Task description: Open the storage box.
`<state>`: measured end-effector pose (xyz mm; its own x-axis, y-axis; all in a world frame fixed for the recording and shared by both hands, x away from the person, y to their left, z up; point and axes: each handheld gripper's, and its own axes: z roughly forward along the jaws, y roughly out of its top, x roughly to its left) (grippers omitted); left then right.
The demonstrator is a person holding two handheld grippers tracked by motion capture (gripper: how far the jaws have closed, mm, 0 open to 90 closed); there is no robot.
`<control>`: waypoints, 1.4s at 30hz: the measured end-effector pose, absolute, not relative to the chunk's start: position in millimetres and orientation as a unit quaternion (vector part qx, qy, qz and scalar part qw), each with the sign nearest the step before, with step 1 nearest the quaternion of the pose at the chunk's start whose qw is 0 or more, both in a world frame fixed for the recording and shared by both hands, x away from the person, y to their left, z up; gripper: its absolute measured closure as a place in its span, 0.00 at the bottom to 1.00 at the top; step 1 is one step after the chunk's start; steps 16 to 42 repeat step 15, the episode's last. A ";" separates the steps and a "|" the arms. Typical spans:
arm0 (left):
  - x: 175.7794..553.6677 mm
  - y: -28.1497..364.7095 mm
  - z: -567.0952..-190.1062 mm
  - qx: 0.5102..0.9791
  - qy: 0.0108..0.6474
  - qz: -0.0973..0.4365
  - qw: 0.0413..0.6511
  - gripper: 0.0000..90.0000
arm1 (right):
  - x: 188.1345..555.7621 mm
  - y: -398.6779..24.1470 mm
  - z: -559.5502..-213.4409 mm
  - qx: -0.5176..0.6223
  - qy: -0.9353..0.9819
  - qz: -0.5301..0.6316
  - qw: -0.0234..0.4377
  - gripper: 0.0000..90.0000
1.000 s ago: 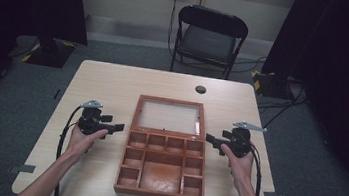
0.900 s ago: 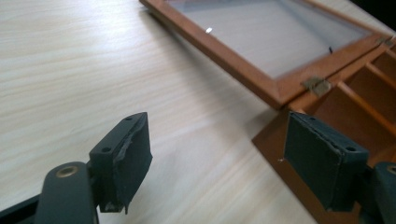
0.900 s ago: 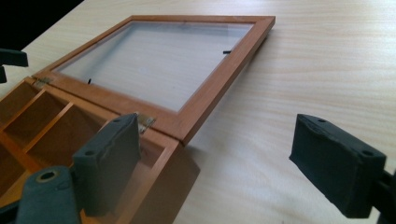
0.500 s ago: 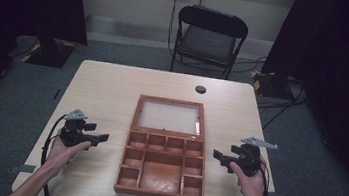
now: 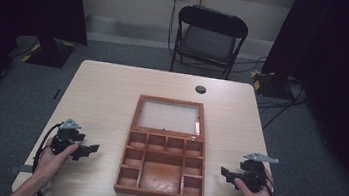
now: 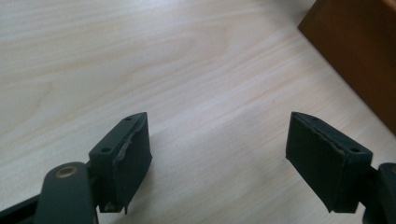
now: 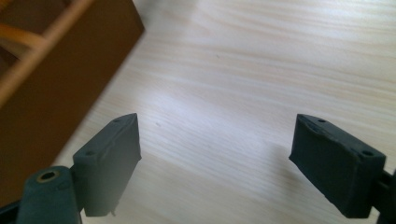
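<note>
A brown wooden box [image 5: 163, 164] lies open in the middle of the table, its several compartments bare and its glass-paned lid [image 5: 168, 116] flat behind it. My left gripper [image 5: 89, 148] hovers low over the table left of the box, jaws wide and nothing between them. In the left gripper view the left gripper [image 6: 217, 163] points over bare wood with the box's side [image 6: 359, 60] at the upper right. My right gripper [image 5: 224, 173] is open and bare right of the box. In the right gripper view the right gripper [image 7: 217, 163] has the box wall [image 7: 56, 93] to its left.
The light wood table [image 5: 107, 95] has a small black cable hole [image 5: 200, 89] near its far edge. A black folding chair [image 5: 207, 36] stands behind the table. Cables run on the grey floor at the right.
Both hands have drawn back from the box's sides toward the near edge of the table and outward. Both grippers stay open with nothing held.
</note>
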<state>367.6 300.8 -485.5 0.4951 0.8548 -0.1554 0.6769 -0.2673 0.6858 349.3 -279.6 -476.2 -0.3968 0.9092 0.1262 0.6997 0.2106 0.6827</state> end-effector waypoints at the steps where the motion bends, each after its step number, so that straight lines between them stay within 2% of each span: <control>1: 365.3 301.6 -485.9 0.781 0.489 0.123 0.368 0.25 | 348.9 -279.8 -478.6 0.527 0.766 0.331 0.161 0.16; 3: 360.6 300.2 -485.8 0.783 0.484 0.148 0.363 0.25 | 350.6 -276.5 -485.7 0.530 0.777 0.304 0.154 0.15; 6: 362.3 299.7 -491.7 0.786 0.484 0.162 0.350 0.25 | 351.0 -271.2 -488.3 0.524 0.780 0.287 0.184 0.15; 8: 362.8 298.2 -496.3 0.801 0.463 0.196 0.325 0.21 | 350.3 -270.9 -491.5 0.518 0.780 0.290 0.196 0.11; 10: 363.4 298.5 -497.8 0.800 0.460 0.195 0.332 0.19 | 349.1 -272.3 -496.2 0.523 0.768 0.302 0.210 0.04; 13: 363.8 299.9 -502.4 0.791 0.461 0.201 0.349 0.12 | 348.4 -273.9 -500.9 0.514 0.768 0.315 0.217 0.00; 42: 363.9 299.6 -502.3 0.791 0.461 0.203 0.347 0.12 | 348.6 -273.5 -501.1 0.513 0.768 0.316 0.217 0.00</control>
